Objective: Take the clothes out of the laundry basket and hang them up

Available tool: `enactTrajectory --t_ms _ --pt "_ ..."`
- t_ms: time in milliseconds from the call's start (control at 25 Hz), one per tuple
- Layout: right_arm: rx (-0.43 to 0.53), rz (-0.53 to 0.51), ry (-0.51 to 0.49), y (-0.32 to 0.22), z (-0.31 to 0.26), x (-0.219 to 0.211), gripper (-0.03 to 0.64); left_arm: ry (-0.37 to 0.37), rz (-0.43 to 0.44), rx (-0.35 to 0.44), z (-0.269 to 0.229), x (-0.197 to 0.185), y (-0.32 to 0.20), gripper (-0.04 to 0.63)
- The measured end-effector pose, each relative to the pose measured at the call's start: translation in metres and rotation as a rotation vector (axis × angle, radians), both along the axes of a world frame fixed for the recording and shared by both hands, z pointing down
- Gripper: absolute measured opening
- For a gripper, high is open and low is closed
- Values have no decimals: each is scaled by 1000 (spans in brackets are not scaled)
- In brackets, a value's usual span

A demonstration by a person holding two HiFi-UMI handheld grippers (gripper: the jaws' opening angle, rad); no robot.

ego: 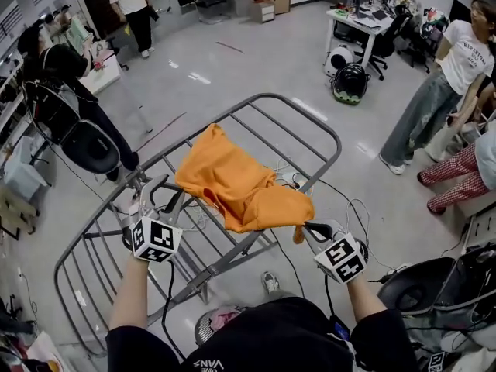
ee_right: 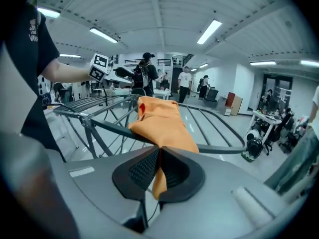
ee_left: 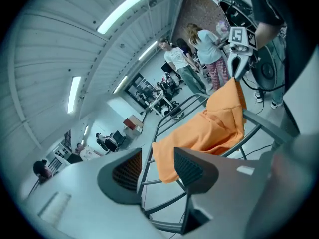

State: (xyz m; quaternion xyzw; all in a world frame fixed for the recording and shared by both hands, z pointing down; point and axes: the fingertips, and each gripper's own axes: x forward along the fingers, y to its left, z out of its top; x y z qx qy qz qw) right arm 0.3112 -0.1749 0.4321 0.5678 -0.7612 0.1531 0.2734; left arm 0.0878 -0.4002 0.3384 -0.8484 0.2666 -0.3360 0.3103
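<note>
Right gripper (ee_right: 158, 158) clamps the orange garment (ego: 240, 184) by its hem over the drying rack (ego: 310, 122); left gripper (ee_left: 157, 166) gapes empty. Spreading step; next, likely tug it flat.

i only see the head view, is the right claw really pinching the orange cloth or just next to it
Observer: Pinching it. In the right gripper view the right claw is shut on a fold of the orange garment, and a strip of cloth hangs out below it.
Operator: ok and the left claw, holding anything
Observer: No. In the left gripper view the left claw stands open with nothing pressed in it; the garment's corner only shows beyond the gap.
</note>
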Motion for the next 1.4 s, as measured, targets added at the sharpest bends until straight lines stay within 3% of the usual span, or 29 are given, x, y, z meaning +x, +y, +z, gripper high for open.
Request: enactTrajectory --t_ms 240,520,760,1160,1400 --pt "-56 17 -21 59 27 -39 14 110 25 -37 -16 -3 44 176" --pt "-46 174 -84 71 53 -48 17 113 46 -32 -17 -14 97 176" --pt "-8 277 -186 88 51 -60 73 128 34 -29 -21 -30 130 176" --pt "94 307 -282 133 14 -92 100 210 -24 -56 -28 -74 181 176" --pt "138 270 -295 146 -11 -123 100 290 -61 -95 -29 -106 204 176"
